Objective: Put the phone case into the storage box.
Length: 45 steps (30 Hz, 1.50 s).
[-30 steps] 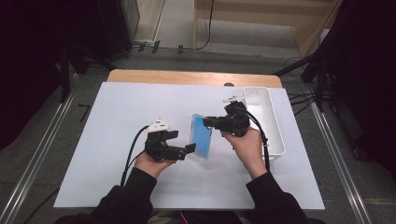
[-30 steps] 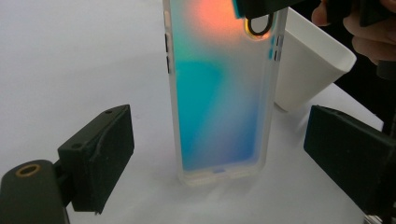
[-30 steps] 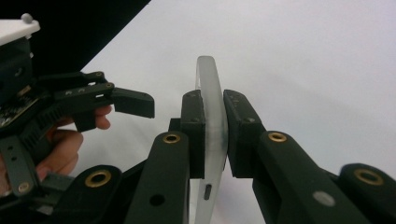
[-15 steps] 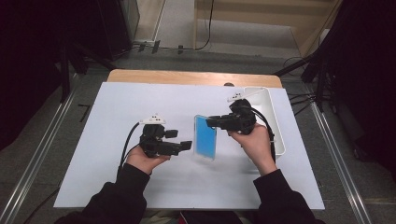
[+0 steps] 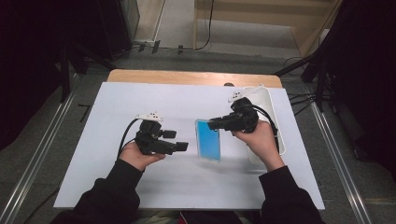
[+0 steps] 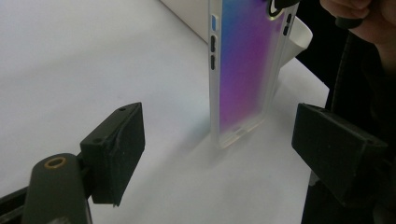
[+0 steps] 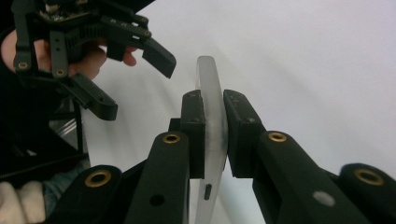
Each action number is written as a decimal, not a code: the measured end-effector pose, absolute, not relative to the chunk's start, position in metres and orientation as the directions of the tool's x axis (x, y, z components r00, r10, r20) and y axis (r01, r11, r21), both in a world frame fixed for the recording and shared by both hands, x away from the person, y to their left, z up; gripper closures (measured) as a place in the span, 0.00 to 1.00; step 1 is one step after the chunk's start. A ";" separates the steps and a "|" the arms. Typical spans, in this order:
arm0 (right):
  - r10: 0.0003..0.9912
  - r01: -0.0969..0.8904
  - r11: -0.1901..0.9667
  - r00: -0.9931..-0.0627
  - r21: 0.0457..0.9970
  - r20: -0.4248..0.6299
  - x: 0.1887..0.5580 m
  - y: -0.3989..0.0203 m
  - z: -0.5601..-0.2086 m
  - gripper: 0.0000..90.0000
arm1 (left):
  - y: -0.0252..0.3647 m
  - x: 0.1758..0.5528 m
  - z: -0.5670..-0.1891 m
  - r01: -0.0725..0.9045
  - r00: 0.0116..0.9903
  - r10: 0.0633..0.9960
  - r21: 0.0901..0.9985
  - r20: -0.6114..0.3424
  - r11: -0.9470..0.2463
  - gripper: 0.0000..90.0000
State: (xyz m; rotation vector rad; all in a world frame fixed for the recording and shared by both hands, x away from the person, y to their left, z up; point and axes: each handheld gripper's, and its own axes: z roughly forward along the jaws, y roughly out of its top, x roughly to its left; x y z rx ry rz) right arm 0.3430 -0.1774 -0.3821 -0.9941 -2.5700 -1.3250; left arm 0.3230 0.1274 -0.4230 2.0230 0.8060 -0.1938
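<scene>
I see my right tool (image 5: 211,124) pinching a phone case (image 5: 208,140) near its top edge. My right hand (image 5: 256,139) holds that tool level, pointing toward the left side of the counter (image 5: 112,102). The case stands up tall, and its bottom end seems to rest on the counter. In the right tool's own view, the two black pads press flat on both sides of the clear case (image 7: 211,116).

My left hand (image 5: 138,155) holds the left tool (image 5: 183,145) level too, pointing at the case but apart from it. Its jaws have just been closing a little, yet they are spread with nothing between them. In the left tool's view the case (image 6: 243,65) looks blue and purple.

The top of the case is cut off in that view. A white tray (image 5: 270,105) sits behind my right hand, and the hand hides most of it.
</scene>
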 end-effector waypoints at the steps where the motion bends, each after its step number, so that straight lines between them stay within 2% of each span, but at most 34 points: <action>1: 0.499 0.580 0.422 -0.790 0.697 0.356 0.343 -0.177 -0.382 0.86 | 0.128 0.323 -0.422 0.607 0.778 0.455 0.704 -0.433 -0.368 0.22; 18: 0.350 0.538 0.525 -0.843 0.660 0.408 0.353 -0.168 -0.382 0.86 | 0.132 0.327 -0.413 0.567 0.820 0.358 0.718 -0.446 -0.405 0.22; 34: 0.263 0.518 0.568 -0.851 0.640 0.455 0.358 -0.156 -0.391 0.86 | 0.127 0.332 -0.415 0.566 0.824 0.301 0.689 -0.480 -0.452 0.22; 45: 0.220 0.506 0.580 -0.852 0.638 0.476 0.357 -0.146 -0.396 0.86 | 0.128 0.334 -0.416 0.570 0.821 0.287 0.684 -0.493 -0.455 0.30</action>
